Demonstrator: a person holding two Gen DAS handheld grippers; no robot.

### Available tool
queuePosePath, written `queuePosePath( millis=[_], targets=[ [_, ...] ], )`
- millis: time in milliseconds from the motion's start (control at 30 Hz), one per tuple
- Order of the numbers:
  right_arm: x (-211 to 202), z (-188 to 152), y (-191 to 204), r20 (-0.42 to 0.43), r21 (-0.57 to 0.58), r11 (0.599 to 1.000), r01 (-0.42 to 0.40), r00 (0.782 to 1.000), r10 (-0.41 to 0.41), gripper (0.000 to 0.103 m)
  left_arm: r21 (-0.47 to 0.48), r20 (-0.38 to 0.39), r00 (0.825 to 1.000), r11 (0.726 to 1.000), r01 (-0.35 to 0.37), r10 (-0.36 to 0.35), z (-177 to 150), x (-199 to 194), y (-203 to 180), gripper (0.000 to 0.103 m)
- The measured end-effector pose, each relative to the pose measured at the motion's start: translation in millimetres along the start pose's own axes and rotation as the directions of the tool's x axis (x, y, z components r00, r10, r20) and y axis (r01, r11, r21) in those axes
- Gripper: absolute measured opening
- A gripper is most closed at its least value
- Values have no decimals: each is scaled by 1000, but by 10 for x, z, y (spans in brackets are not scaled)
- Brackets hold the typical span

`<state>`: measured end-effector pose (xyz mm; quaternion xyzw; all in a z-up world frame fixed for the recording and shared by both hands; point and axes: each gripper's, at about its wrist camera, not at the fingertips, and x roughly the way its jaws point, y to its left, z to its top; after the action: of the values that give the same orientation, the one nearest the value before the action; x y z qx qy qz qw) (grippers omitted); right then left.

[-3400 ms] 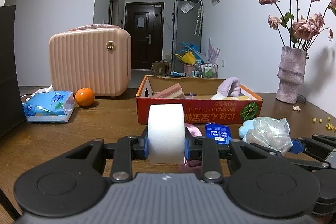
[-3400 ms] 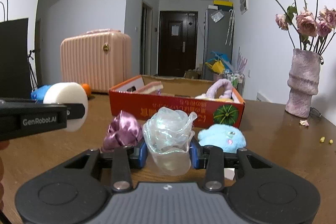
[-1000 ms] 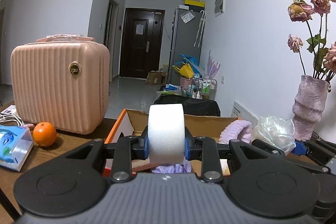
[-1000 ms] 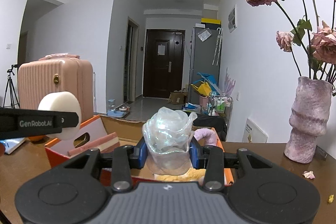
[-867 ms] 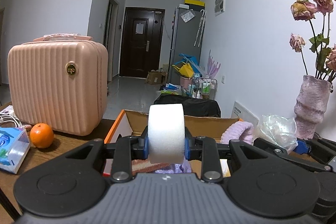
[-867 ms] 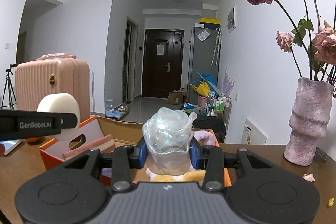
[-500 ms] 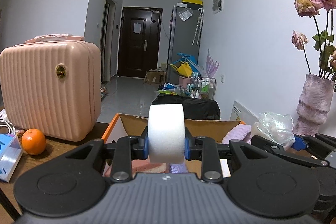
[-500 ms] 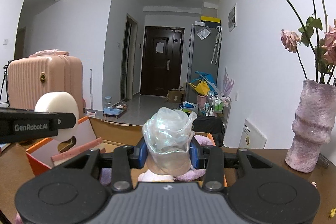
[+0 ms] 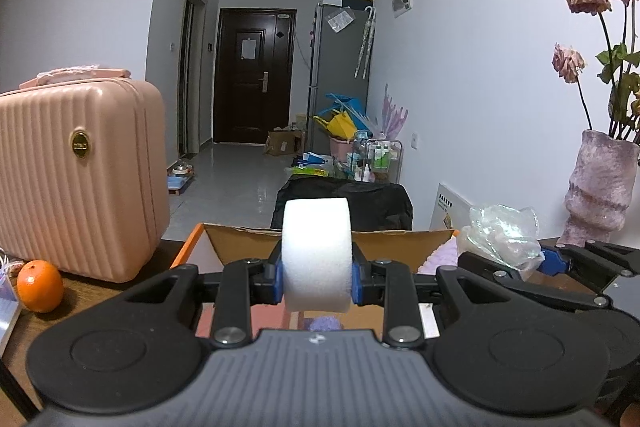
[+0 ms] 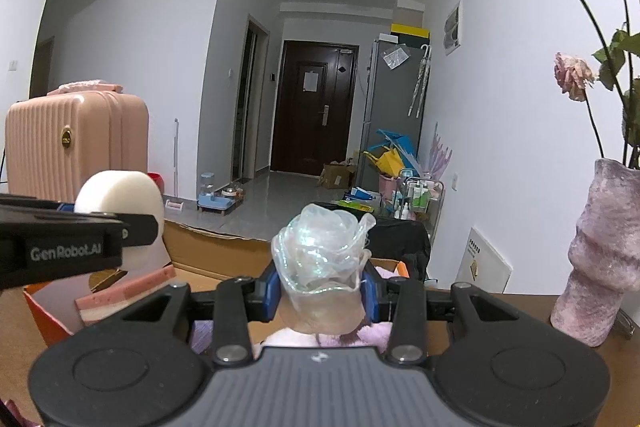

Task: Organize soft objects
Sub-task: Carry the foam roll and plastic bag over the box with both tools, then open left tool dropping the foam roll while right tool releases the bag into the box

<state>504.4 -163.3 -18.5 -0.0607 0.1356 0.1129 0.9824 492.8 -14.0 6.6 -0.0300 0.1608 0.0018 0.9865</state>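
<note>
My left gripper (image 9: 317, 283) is shut on a white foam sponge (image 9: 317, 251) and holds it above the open orange cardboard box (image 9: 240, 243). My right gripper (image 10: 320, 293) is shut on a crumpled clear plastic scrunchie (image 10: 322, 255), also above the box (image 10: 216, 259). The scrunchie shows at the right of the left wrist view (image 9: 500, 235); the sponge shows at the left of the right wrist view (image 10: 120, 195). Inside the box lie a pink sponge slab (image 10: 124, 293) and lilac fluffy items (image 10: 376, 333).
A pink ribbed suitcase (image 9: 76, 179) and an orange (image 9: 39, 286) stand on the wooden table at the left. A purple vase (image 10: 600, 267) with dried roses stands at the right. A hallway with a dark door (image 9: 250, 83) lies beyond the table.
Both grippers have lifted their objects from table level and moved forward over the box. The box now sits directly under and ahead of them. Both grips are unchanged.
</note>
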Motion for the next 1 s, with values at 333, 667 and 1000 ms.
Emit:
queuePosePath(
  millis=[333, 667, 1000],
  targets=[
    [215, 2, -5, -44, -13, 1000, -13, 999, 12, 39, 6, -42, 999, 1000, 0, 0, -31, 257, -4, 30],
    [373, -13, -22, -101, -8, 1000, -1, 995, 0, 48, 6, -74, 997, 1000, 4, -3, -68, 357, 18, 34],
    [398, -45, -105, -115, 35, 998, 45, 993, -41, 103, -46, -38, 993, 992, -116, 114, -60, 305, 114, 103]
  ],
)
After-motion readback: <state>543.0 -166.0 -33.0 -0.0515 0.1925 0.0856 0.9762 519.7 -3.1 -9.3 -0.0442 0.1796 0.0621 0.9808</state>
